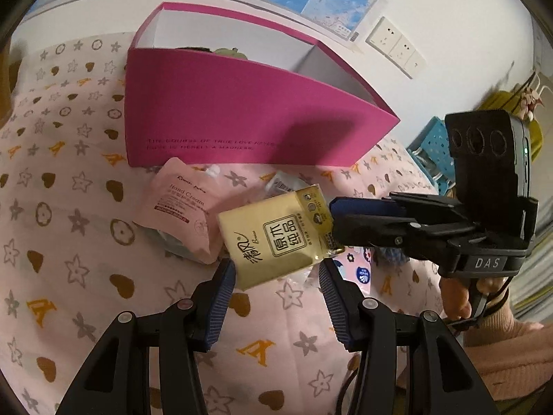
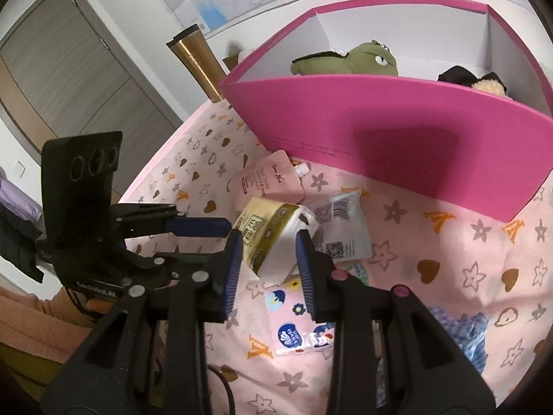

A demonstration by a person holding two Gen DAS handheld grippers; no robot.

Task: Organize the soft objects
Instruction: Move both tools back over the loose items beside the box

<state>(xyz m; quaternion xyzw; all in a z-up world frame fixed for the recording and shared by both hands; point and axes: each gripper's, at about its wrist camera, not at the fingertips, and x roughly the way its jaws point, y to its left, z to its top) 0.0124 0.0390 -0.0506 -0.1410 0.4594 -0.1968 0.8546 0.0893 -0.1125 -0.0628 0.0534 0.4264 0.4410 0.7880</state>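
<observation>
A yellow tissue pack hangs tilted just above the pink patterned cloth. My left gripper has its fingertips pressed on the pack's near end. My right gripper comes in from the right, shut on the pack's other end. In the right wrist view the pack sits between the right gripper pads, and a left gripper finger touches its left side. The open pink box stands behind and holds a green plush toy and a black and cream soft item.
A pink hand cream pouch and a white barcode packet lie under the pack. A pink flowered tissue pack and a blue checked cloth lie nearer. A gold tumbler stands left of the box, and a blue basket sits off the table.
</observation>
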